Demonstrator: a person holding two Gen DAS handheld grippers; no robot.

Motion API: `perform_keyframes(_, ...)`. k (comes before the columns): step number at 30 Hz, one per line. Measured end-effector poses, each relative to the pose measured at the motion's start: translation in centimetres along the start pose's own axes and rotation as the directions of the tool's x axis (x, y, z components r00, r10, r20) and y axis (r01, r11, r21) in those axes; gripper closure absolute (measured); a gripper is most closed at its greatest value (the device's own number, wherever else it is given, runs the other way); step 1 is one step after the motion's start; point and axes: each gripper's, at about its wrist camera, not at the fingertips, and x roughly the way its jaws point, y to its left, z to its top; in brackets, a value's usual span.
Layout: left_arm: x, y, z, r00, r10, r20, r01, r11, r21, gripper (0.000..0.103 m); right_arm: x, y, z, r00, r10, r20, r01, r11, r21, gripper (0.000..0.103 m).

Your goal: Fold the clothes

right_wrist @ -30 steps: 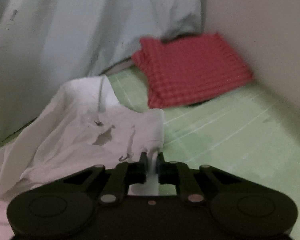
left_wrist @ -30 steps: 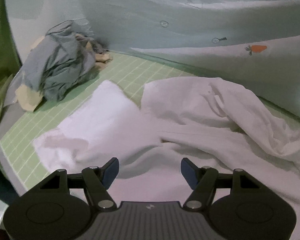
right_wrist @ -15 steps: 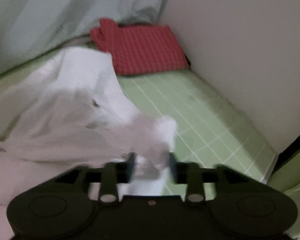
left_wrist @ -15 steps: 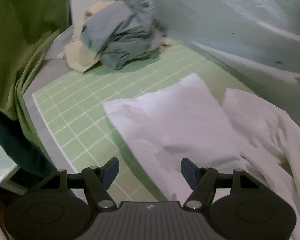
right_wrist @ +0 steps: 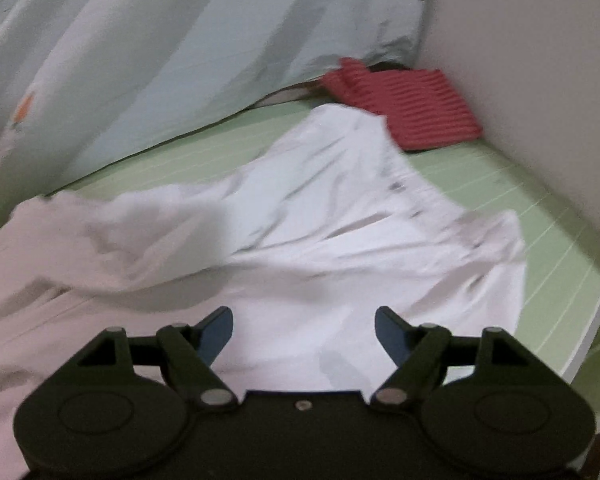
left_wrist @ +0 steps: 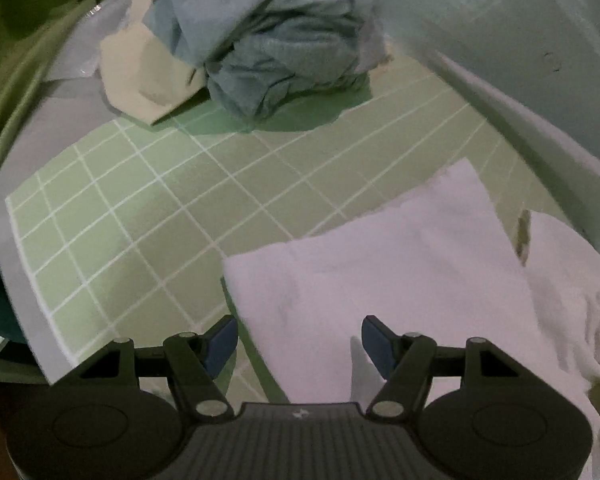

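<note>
The white garment (right_wrist: 340, 232), a soft, thin cloth with creases and rumpled folds, lies spread on the green grid mat (left_wrist: 148, 216), a flat sheet ruled with pale lines. One squared corner of the garment reaches toward the mat's open middle. The left gripper (left_wrist: 299, 340) hangs over that corner, its jaws spread wide, blue pads clear of the cloth, nothing between them. The right gripper (right_wrist: 303, 334) has just been opening its jaws; they now stand wide above the garment's smoother part, pinching nothing. At the mat's far edge sits a crumpled grey-blue bundle (left_wrist: 276, 44) on a beige piece (left_wrist: 140, 80). At the mat's far corner by the wall lies a folded red ribbed cloth (right_wrist: 412, 108), touching the garment's edge.
</note>
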Motion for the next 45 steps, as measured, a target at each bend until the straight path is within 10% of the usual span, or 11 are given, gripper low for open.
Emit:
perform_keyframes(4,1.7,0.6,0.8,0.998,-0.021,-0.064,0.022,1.000,0.010,0.046,-1.9,3.6,-2.4,1.000,0.012,-0.010,-0.012,1.000,-0.028,0.024)
perform_keyframes(9,1.7,0.9,1.3,0.994,-0.094,-0.052,0.098,0.992,0.076,0.095,-3.5,5.8,-4.5,1.000,0.008,-0.017,-0.010,0.997,-0.080,0.024)
perform_keyframes(12,0.5,0.9,1.4,0.990,-0.142,-0.001,0.141,0.982,0.125,0.098,-3.9,6.4,-5.2,1.000,0.009,-0.030,-0.012,0.997,-0.080,0.024)
perform_keyframes(19,-4.0,4.9,0.1,0.987,-0.141,0.078,0.131,0.983,0.126,0.098,-3.8,8.3,-6.4,0.998,0.024,-0.061,-0.031,0.994,-0.108,0.024)
perform_keyframes(28,-2.9,12.0,-1.5,0.995,-0.072,-0.072,0.065,0.993,-0.096,0.085,-2.8,9.9,-8.1,0.986,0.096,-0.136,-0.118,0.978,-0.171,0.024)
perform_keyframes(39,-4.8,7.0,4.2,0.993,-0.048,0.112,0.039,0.996,0.079,0.051,-2.5,12.7,-6.0,0.986,0.137,-0.091,-0.153,0.965,-0.212,0.024)
perform_keyframes(45,-1.3,3.1,7.1,0.995,-0.046,0.089,0.028,0.982,0.189,0.044,-0.6,15.4,-4.2,0.982,0.169,-0.082,-0.184,0.955,-0.233,0.023)
